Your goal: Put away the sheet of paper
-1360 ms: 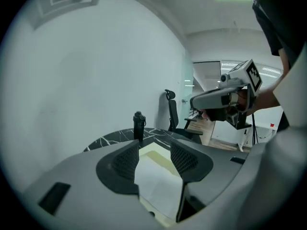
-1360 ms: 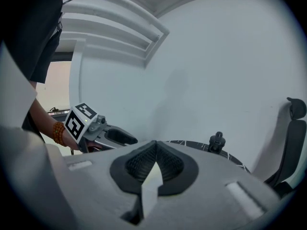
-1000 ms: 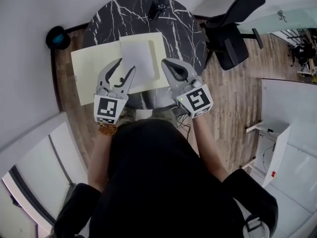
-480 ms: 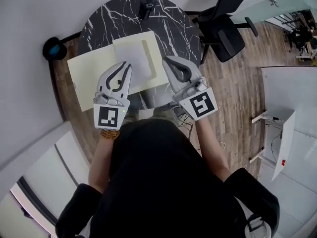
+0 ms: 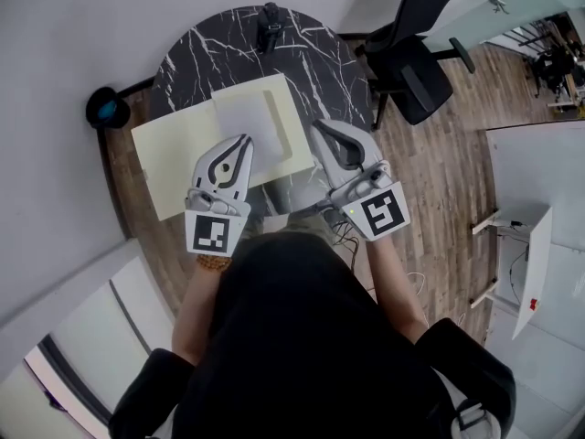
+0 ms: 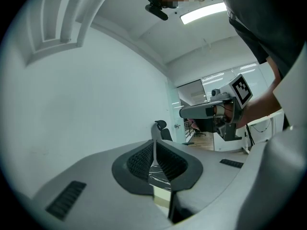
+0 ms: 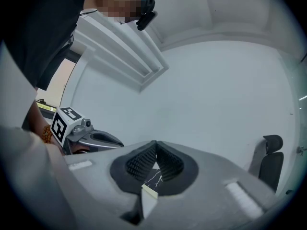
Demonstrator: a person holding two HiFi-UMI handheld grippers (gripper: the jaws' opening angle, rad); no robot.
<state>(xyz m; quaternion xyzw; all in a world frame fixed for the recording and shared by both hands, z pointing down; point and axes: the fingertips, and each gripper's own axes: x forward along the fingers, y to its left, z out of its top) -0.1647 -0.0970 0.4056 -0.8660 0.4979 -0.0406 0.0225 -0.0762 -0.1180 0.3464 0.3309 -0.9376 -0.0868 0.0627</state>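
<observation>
A white sheet of paper (image 5: pixel 247 117) lies on the right leaf of an open pale yellow folder (image 5: pixel 174 158) on the round black marble table (image 5: pixel 320 62). My left gripper (image 5: pixel 245 143) hovers over the folder's near edge, just in front of the sheet. Its jaws have just been closing and its pads (image 6: pixel 144 159) now meet with nothing visible between them. My right gripper (image 5: pixel 320 128) is beside the folder's right edge, pads together (image 7: pixel 154 150). Below its jaws a corner of the folder (image 7: pixel 149 191) shows. Neither gripper visibly holds the sheet.
A small black object (image 5: pixel 270 16) stands at the table's far edge. A black office chair (image 5: pixel 416 58) is at the right, close to the table. A dark round item (image 5: pixel 107 110) sits on the wood floor at the left, by the white wall.
The left jaws went from wide open over the sheet's near corner to shut. Both grippers rose and drew back toward me. The sheet and folder look unmoved.
</observation>
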